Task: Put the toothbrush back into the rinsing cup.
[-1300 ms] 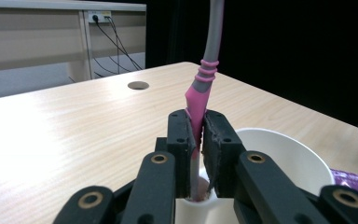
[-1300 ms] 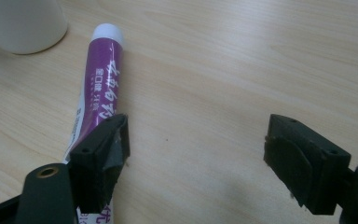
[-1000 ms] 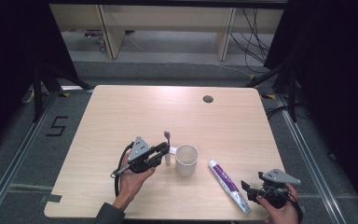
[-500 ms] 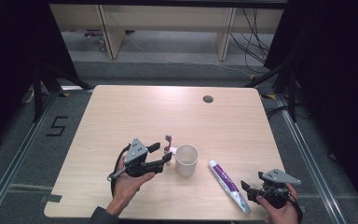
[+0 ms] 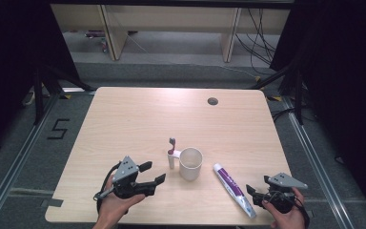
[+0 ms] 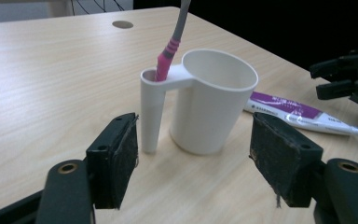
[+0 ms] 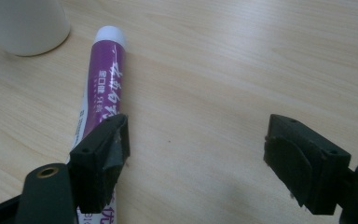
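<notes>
A white cup (image 5: 190, 163) stands near the table's front. A pink and grey toothbrush (image 5: 172, 145) stands upright in the slim tube on its side. My left gripper (image 5: 155, 172) sits left of the cup and nearer the front edge. Its jaws have just been opening and are open, with nothing held. In the left gripper view the cup (image 6: 212, 102) and toothbrush (image 6: 170, 51) stand just beyond the left gripper (image 6: 193, 163). A purple and white toothpaste tube (image 5: 233, 188) lies to the right of the cup. My right gripper (image 5: 253, 195) is open beside the tube's flat end. In the right gripper view the toothpaste tube (image 7: 105, 88) runs under the left jaw of the right gripper (image 7: 196, 163).
The wooden table (image 5: 138, 119) has a round cable hole (image 5: 213, 101) near its far edge. Its front edge runs just below both hands. Dark frame legs and shelving stand beyond the far side. In the left gripper view the right gripper (image 6: 345, 77) appears at the far right.
My left gripper has drawn back from the cup's side tube toward the near left, and its jaws have spread apart. The right gripper has stayed where it was.
</notes>
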A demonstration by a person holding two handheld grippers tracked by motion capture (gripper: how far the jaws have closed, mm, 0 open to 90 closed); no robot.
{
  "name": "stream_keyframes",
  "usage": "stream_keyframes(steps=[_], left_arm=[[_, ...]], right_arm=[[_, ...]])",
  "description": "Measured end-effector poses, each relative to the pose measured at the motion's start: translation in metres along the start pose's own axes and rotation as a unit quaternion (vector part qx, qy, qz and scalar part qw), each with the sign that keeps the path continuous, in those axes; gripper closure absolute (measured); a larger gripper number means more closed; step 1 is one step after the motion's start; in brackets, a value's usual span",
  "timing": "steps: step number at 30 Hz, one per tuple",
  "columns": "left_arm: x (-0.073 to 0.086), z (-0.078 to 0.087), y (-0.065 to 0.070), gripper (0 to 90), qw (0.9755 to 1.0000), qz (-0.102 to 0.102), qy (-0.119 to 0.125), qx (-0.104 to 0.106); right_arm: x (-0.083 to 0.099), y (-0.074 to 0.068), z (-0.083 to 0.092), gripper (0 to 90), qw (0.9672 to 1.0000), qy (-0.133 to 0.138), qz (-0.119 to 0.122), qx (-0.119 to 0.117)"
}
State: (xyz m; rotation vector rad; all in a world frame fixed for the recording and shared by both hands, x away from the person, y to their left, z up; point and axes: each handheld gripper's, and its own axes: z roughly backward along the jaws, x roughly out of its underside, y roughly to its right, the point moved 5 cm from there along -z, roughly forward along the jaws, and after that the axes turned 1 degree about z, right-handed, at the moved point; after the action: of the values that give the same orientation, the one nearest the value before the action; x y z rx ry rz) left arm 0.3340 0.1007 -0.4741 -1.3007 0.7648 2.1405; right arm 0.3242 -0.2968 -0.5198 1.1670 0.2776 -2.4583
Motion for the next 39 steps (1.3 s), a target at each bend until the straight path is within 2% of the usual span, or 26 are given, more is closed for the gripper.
stream_keyframes(steps=[5, 6, 9, 11, 14, 15, 17, 19, 20, 21, 24, 26, 30, 33, 35, 38, 39], left_arm=[[0.011, 0.010, -0.002, 29.1, 1.0000, 0.001, -0.006, 0.002], [0.013, 0.012, -0.003, 29.0, 1.0000, 0.003, -0.008, -0.002], [0.019, 0.017, -0.005, 28.5, 0.9998, 0.006, -0.016, -0.001], [0.023, 0.020, -0.005, 28.2, 0.9997, 0.010, -0.021, -0.006], [0.030, 0.022, -0.007, 27.8, 0.9995, 0.012, -0.029, -0.010], [0.031, 0.022, -0.007, 27.7, 0.9995, 0.013, -0.028, -0.009], [0.035, 0.023, -0.008, 27.6, 0.9994, 0.013, -0.031, -0.007], [0.039, 0.025, -0.008, 27.3, 0.9991, 0.013, -0.040, -0.011], [0.041, 0.025, -0.008, 27.2, 0.9991, 0.016, -0.039, -0.010], [0.043, 0.025, -0.008, 27.1, 0.9990, 0.014, -0.042, -0.010], [0.048, 0.027, -0.008, 26.9, 0.9987, 0.019, -0.046, -0.007], [0.051, 0.029, -0.009, 26.7, 0.9983, 0.018, -0.054, -0.010], [0.055, 0.032, -0.008, 26.7, 0.9980, 0.019, -0.058, -0.012], [0.058, 0.035, -0.008, 26.5, 0.9981, 0.019, -0.058, -0.008], [0.060, 0.037, -0.008, 26.2, 0.9979, 0.020, -0.061, -0.013], [0.064, 0.039, -0.010, 24.7, 0.9975, 0.010, -0.069, -0.016], [0.066, 0.040, -0.010, 24.1, 0.9972, 0.009, -0.072, -0.019]], right_arm=[[0.000, 0.000, 0.000, 23.1, 1.0000, 0.001, 0.004, 0.003], [0.000, -0.001, 0.000, 23.1, 1.0000, -0.004, -0.003, -0.002], [0.000, 0.000, -0.001, 23.1, 1.0000, 0.001, 0.007, -0.002], [0.000, -0.001, -0.001, 23.2, 1.0000, 0.001, 0.003, -0.004], [0.001, -0.003, -0.001, 23.2, 0.9999, -0.002, -0.009, -0.006], [0.000, 0.000, -0.001, 23.2, 1.0000, 0.001, 0.003, 0.001], [0.001, -0.002, -0.001, 23.2, 0.9999, -0.004, -0.008, -0.007], [0.000, -0.001, 0.000, 23.3, 1.0000, 0.001, 0.002, 0.001], [0.000, -0.002, -0.001, 23.3, 1.0000, -0.001, -0.002, -0.007], [0.000, 0.000, -0.002, 23.4, 1.0000, 0.001, 0.003, 0.001], [0.000, -0.002, -0.001, 23.7, 0.9999, 0.001, -0.002, -0.011], [-0.001, -0.003, 0.000, 23.9, 1.0000, 0.001, -0.001, -0.007], [-0.004, -0.004, 0.004, 28.9, 0.9998, 0.004, 0.013, -0.014], [-0.007, -0.009, 0.008, 34.4, 0.9996, 0.002, 0.014, -0.025], [-0.007, -0.010, 0.008, 35.9, 0.9994, 0.003, 0.017, -0.029], [-0.006, -0.014, 0.011, 39.5, 0.9988, -0.003, 0.025, -0.042], [-0.006, -0.017, 0.012, 40.7, 0.9988, -0.002, 0.021, -0.045]])
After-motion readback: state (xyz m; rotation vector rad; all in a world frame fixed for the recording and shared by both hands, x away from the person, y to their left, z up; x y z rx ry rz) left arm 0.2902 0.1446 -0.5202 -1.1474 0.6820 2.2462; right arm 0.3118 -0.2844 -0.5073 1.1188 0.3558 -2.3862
